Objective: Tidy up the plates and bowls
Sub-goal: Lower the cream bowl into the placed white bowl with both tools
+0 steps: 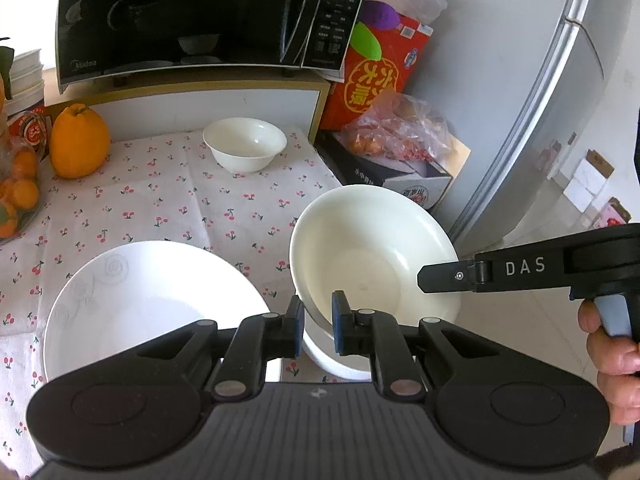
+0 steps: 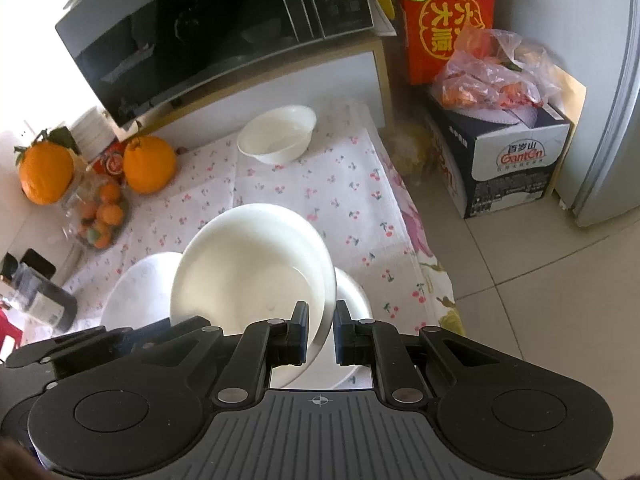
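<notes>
The left tongs (image 1: pixel 318 322) are closed on the near rim of the big bowl (image 1: pixel 372 256), one pad inside the wall and one outside. The right tongs (image 2: pixel 321 322) pinch the same rim further round on its right side, again with the rim between the pads. Two holds on one wide, smooth rim look meant to stop it swinging or slipping, which a single pinch at the edge would risk.

The big bowl is tilted, its opening turned toward the cameras and its far edge raised. It hangs at the near right of the counter (image 1: pixel 160 192), close over a white dish (image 1: pixel 340 360) whose edge shows just beneath it. My reading is that it is being either nested onto that dish or taken off it; the pictures do not settle which. Whether the two touch is hidden by the tongs.

Just left of them a plate (image 1: pixel 152 300) with a faint flower pattern lies flat on the cherry-print cloth, apart from the big bowl and untouched.

Further back, a small bowl (image 1: pixel 245 144) stands upright by itself near the far edge, well apart from the rest, so it has not yet been grouped with anything. An orange (image 1: pixel 79 142) sits at the far left, and the microwave (image 1: pixel 180 16) stands on a shelf behind, clear of the work.
</notes>
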`<state>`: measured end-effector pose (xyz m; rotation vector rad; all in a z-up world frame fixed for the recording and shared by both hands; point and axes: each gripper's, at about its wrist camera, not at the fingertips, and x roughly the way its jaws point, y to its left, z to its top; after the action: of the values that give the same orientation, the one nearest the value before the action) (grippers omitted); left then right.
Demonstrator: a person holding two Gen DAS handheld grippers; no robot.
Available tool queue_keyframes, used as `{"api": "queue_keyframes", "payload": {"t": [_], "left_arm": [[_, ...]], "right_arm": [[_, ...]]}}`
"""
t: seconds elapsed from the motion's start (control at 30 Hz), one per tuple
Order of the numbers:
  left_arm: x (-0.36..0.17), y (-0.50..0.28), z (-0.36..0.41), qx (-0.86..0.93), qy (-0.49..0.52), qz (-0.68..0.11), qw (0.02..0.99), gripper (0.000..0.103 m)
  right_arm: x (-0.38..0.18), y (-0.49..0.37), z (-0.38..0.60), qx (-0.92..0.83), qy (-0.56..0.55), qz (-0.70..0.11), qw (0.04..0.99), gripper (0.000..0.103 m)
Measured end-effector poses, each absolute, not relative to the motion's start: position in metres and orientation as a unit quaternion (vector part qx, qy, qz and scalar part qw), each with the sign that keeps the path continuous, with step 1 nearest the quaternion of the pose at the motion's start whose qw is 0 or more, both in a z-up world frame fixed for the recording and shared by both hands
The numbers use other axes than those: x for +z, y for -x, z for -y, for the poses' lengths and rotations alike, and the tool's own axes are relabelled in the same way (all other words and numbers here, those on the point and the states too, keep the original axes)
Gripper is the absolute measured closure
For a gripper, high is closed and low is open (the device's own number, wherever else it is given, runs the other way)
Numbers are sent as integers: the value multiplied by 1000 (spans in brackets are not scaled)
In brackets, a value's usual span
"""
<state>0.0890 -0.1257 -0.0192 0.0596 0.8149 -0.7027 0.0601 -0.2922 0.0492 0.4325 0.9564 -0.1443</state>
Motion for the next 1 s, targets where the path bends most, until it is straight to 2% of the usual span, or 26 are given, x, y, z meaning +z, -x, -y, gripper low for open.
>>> {"api": "queue_keyframes", "payload": {"t": [1.0], "left_arm": [[-46,-86,147,-324,-82,-407,850,88]], "right_arm": [[15,-65,290,-91,-175,-517,833,89]]}}
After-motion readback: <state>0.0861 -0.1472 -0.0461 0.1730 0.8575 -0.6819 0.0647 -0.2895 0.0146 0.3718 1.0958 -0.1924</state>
